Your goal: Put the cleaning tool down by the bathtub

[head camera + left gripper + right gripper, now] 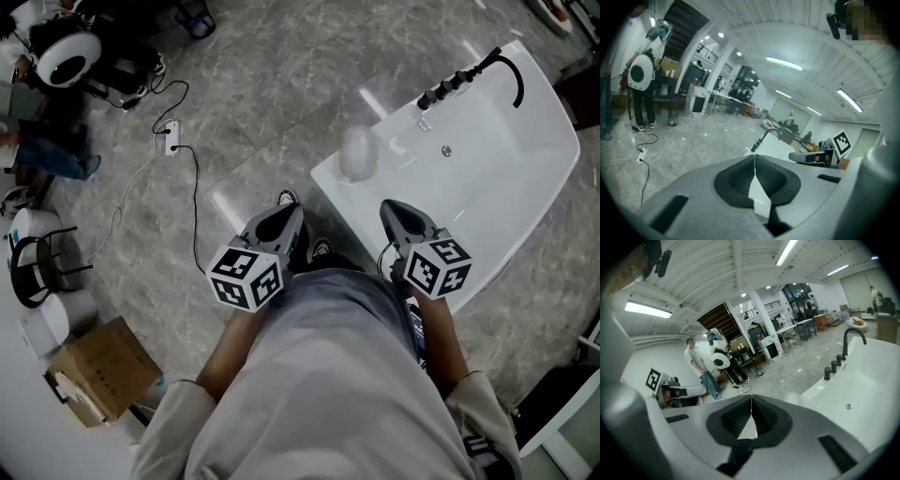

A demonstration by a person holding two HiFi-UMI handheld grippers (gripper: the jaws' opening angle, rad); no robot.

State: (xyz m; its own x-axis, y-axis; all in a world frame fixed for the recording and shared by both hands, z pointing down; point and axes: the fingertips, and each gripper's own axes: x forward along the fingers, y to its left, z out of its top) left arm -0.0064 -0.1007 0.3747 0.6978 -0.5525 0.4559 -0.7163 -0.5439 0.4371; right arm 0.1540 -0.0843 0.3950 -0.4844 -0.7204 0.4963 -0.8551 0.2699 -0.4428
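The white bathtub (525,178) fills the right of the head view, with a black faucet (506,64) at its far end. A pale rounded thing (357,155), too blurred to name, rests on the tub's near corner rim. My left gripper (287,210) hangs over the grey floor just left of that corner, jaws shut with nothing between them (754,157). My right gripper (393,210) is over the tub's near rim, also shut and empty (751,399). The right gripper view shows the tub (862,390) and faucet (851,337) ahead.
A power strip (172,138) with trailing cables lies on the floor at the left. A cardboard box (101,370) and a black-framed stool (42,267) stand at the lower left. People stand farther back (697,364) (640,79). My shoes (319,248) are by the tub.
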